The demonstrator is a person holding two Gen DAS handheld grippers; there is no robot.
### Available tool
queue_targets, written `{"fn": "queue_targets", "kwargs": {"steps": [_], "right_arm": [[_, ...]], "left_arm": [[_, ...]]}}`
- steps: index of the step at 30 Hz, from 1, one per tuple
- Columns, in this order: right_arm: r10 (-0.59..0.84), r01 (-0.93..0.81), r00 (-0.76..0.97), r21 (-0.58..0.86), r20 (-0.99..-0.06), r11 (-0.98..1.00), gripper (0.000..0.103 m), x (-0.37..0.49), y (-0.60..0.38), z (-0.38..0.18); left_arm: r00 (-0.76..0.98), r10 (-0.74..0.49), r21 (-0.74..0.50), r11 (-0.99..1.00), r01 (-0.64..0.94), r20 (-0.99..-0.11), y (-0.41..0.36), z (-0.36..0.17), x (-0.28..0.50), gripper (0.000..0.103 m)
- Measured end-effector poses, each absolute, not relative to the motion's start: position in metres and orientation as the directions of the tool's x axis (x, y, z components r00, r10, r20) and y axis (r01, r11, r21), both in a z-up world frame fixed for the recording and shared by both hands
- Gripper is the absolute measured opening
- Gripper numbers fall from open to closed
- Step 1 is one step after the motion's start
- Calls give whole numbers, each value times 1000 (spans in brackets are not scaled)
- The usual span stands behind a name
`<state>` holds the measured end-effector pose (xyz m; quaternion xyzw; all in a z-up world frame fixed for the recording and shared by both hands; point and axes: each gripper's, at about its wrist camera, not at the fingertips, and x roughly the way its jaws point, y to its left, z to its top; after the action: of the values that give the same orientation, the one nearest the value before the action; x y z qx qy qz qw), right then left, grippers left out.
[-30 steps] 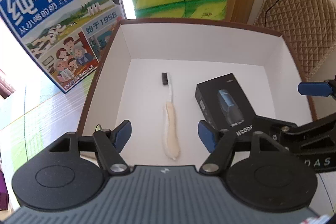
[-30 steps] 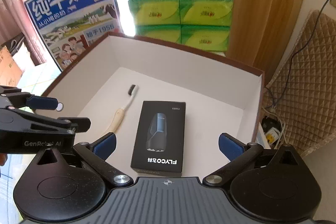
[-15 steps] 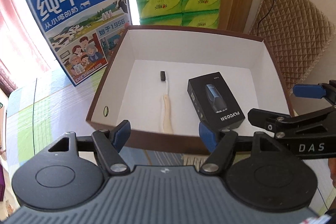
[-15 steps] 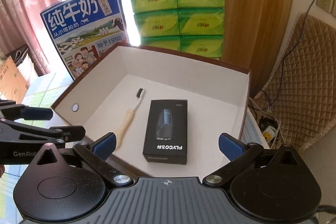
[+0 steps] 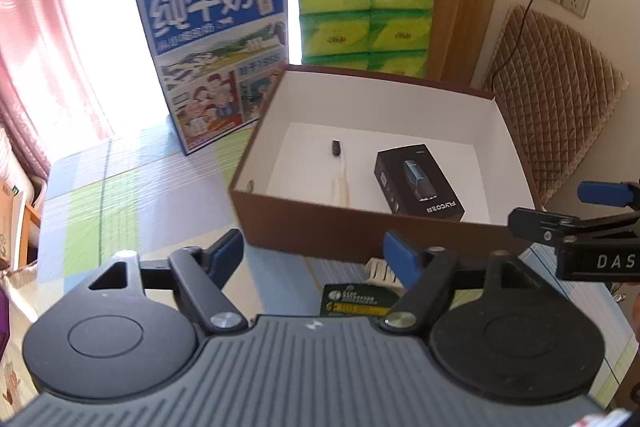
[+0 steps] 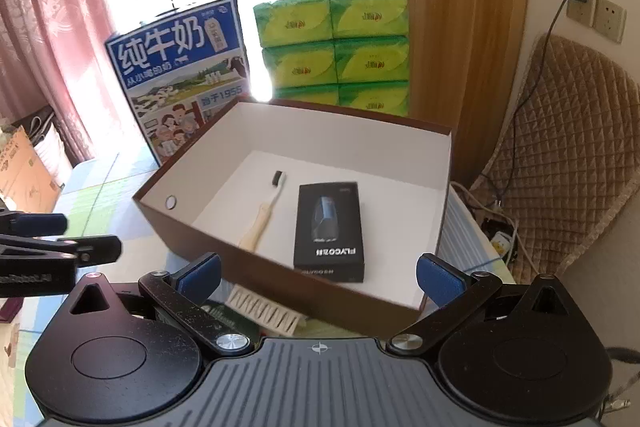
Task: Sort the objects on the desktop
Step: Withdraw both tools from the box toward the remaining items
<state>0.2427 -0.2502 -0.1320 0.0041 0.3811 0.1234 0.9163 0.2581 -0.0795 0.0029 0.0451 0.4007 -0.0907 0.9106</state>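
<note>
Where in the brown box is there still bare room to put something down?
In the box, the floor is bare between the black shaver carton and the right wall, and along the back wall. The strip between the toothbrush and the carton is narrow.

The brown box stands open at frame centre, its near wall a barrier just ahead of both grippers. Inside, the toothbrush and the black shaver carton lie apart, leaving bare floor toward the right and far walls. Behind, the milk carton and the green tissue packs block the upper frame. The striped tabletop at centre left lies open.
</note>
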Motion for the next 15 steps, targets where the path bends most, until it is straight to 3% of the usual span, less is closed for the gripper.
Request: {"fn": "queue_targets", "kwargs": {"steps": [15], "right_arm": [[247, -252, 663, 100, -706, 962, 101, 170, -239, -147]], "left_arm": [[681, -107, -29, 992, 125, -724, -12, -5, 172, 80]]}}
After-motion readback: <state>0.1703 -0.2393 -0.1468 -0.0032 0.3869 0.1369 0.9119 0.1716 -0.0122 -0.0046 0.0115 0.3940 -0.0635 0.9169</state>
